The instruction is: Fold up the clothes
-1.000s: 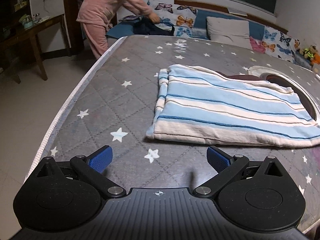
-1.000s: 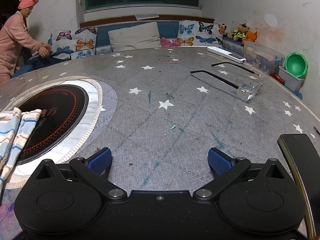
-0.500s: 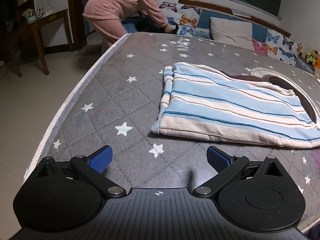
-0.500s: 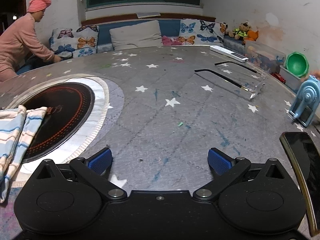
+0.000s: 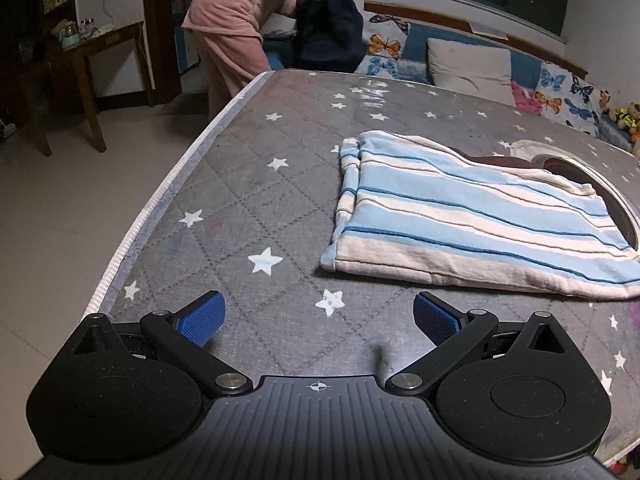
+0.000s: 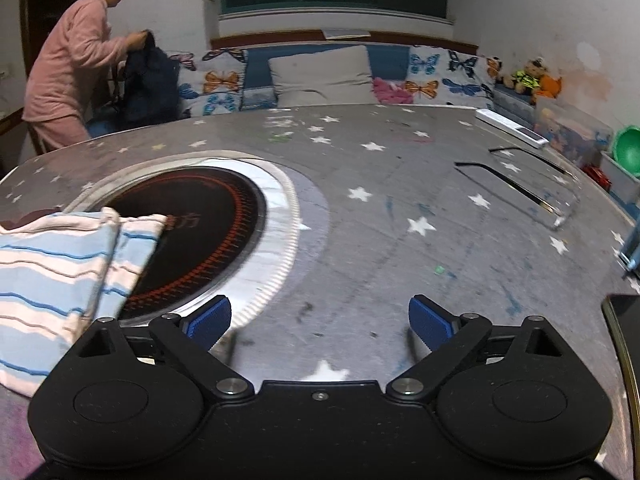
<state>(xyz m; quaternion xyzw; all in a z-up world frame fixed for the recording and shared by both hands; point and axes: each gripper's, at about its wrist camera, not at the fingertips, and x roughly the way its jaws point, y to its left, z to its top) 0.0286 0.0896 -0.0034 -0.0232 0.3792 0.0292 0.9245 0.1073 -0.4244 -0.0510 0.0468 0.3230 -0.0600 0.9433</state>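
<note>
between folds: striped blue-and-white garment lay part-folded on the star-print table.
left gripper spread, empty; right gripper had just been narrowing slightly, nothing between. next likely needs pinching an edge.

Grey star-print table cover, folded striped garment, glasses, remote

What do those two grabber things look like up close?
Both look alike. The left hand-held gripper and the right hand-held gripper each have a black body with two round discs, black jointed arms with silver pivot screws, and two ridged blue pads. The left one's ribbed middle plate carries a small white crosshair mark.
</note>
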